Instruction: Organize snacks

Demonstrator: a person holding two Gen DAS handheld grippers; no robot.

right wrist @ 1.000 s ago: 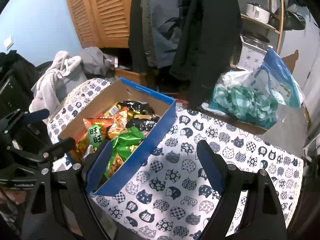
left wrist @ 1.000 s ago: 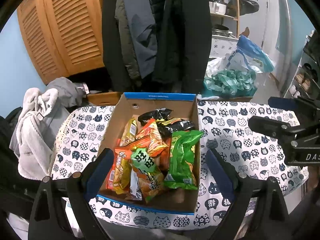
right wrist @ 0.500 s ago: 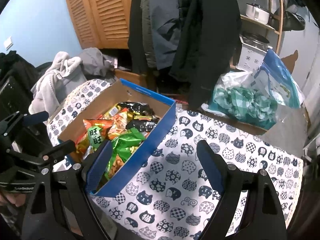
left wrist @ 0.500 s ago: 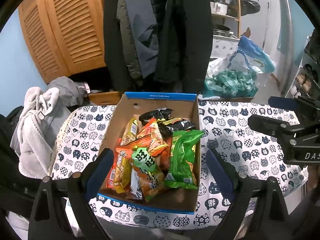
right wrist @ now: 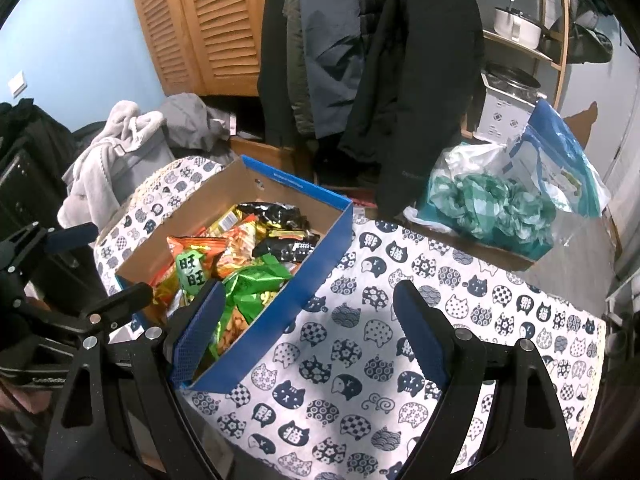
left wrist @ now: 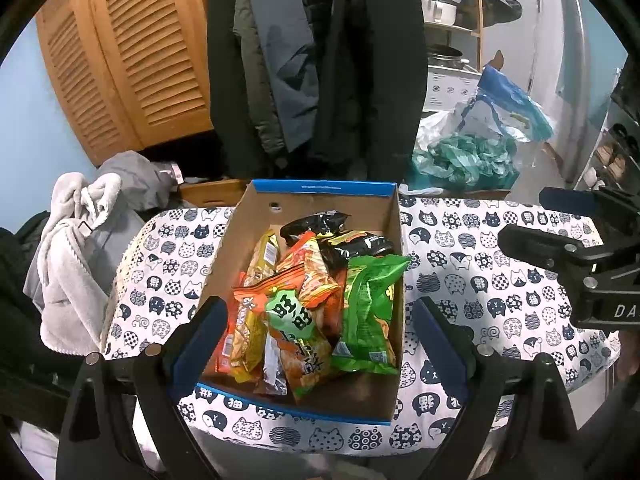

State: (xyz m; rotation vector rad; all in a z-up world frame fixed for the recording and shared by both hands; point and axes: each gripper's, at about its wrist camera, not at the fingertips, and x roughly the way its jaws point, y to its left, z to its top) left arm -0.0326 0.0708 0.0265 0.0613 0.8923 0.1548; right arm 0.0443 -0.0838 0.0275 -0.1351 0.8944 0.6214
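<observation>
Left wrist view looks down on a cardboard box (left wrist: 316,204) with blue outer walls, standing on a table covered by a cat-print cloth (left wrist: 480,280). This box sits towards the table's left end, with its far wall at the back edge and its near wall just short of the front edge. Inside lies a heap of snack packets: a green bag (left wrist: 370,312) against the right wall, an orange packet with a green label (left wrist: 296,320) in the middle, yellow packets (left wrist: 248,336) on the left, and two black packets (left wrist: 352,242) towards the far wall. The left gripper (left wrist: 316,344) hangs above the near end of the box with its jaws spread wide, one blue pad on each side of the heap, touching nothing and holding nothing.

From the right wrist view, the right gripper (right wrist: 306,332) hangs over the bare cloth just right of the box, near the table's front edge. Its jaws are also wide apart and hold nothing; the left pad overlaps the box's near right corner in the picture, though whether it touches I cannot tell.

Behind the table hang dark coats (right wrist: 400,60), with louvred wooden doors (right wrist: 200,20) to their left. A clear bag of green stuff (right wrist: 492,204) rests at the table's far right corner, and grey clothing (left wrist: 72,248) is piled beyond the left end.
</observation>
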